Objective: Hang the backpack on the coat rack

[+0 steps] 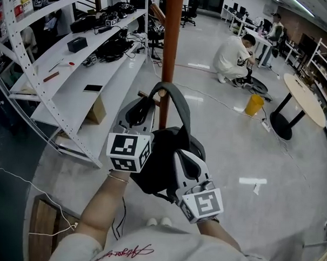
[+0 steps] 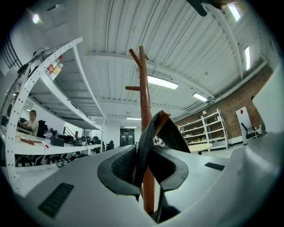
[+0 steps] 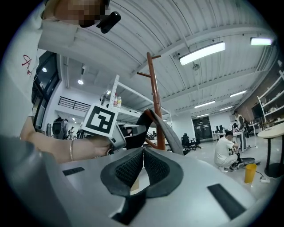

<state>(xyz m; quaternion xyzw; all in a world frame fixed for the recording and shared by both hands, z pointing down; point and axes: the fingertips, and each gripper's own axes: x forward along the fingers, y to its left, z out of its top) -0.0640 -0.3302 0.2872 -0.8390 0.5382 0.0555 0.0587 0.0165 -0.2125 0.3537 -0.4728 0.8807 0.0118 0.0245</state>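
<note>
**Grey strap at the peg, backpack not yet released**

At left, the fingers of the left gripper (image 2: 143, 162) pinch the grey strap (image 1: 182, 109), which appears looped over a wooden peg (image 2: 162, 118) of the brown coat rack (image 1: 171, 35). The black backpack (image 1: 159, 159) hangs below, against the pole. Beside it, the fingers of the right gripper (image 3: 143, 166) are pressed together on nothing. The loop should probably slide to the peg's root before the pinch eases.

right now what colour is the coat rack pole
The coat rack pole is reddish brown; the head view shows it best.
</note>
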